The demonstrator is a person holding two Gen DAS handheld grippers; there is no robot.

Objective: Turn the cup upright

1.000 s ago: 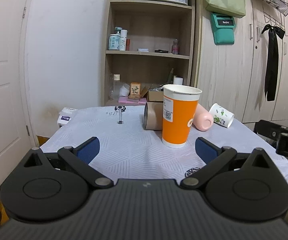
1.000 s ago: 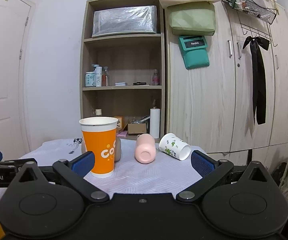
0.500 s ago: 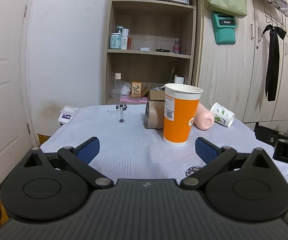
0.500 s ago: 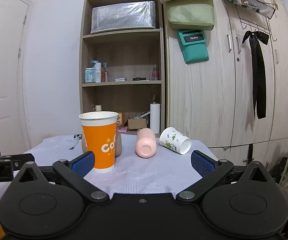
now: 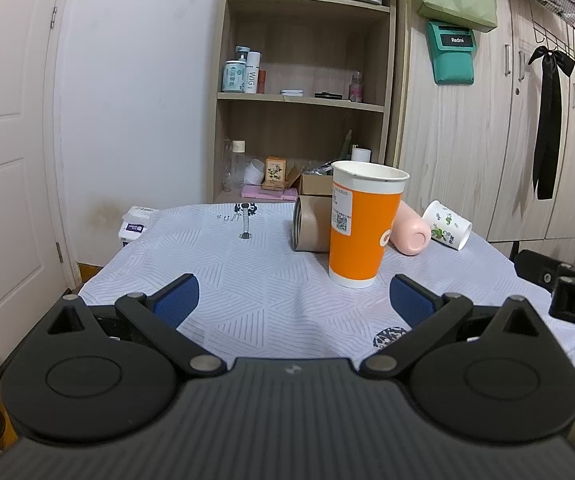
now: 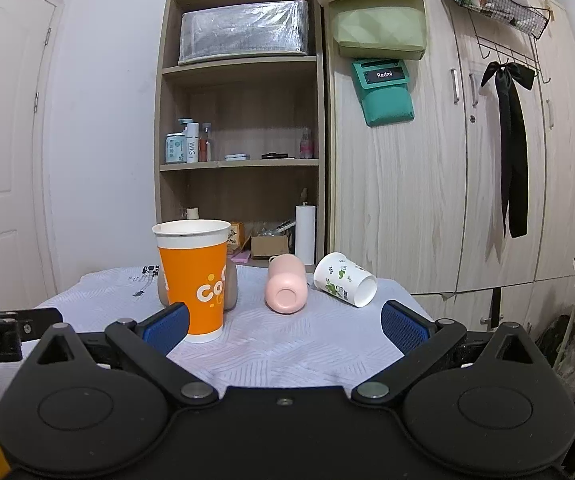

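An orange paper cup [image 5: 361, 226] stands upright on the table; it also shows in the right wrist view [image 6: 193, 276]. Behind it a brown cup [image 5: 311, 224] lies on its side. A pink cup [image 6: 285, 288] and a white floral cup [image 6: 345, 284] also lie on their sides; both show in the left wrist view, pink [image 5: 409, 232] and floral [image 5: 447, 230]. My left gripper [image 5: 293, 304] is open and empty, short of the orange cup. My right gripper [image 6: 285, 326] is open and empty, in front of the pink cup.
The table has a pale patterned cloth [image 5: 227, 272]. A small white box [image 5: 135, 226] lies at its far left corner. A wooden shelf unit [image 6: 239, 140] and wardrobe doors [image 6: 447, 180] stand behind the table. The right gripper's body shows at the right edge of the left wrist view [image 5: 567, 292].
Both grippers have drawn back slightly and tilted a little; the cups sit a bit lower and smaller in view. The cups have not moved. Both stay open.
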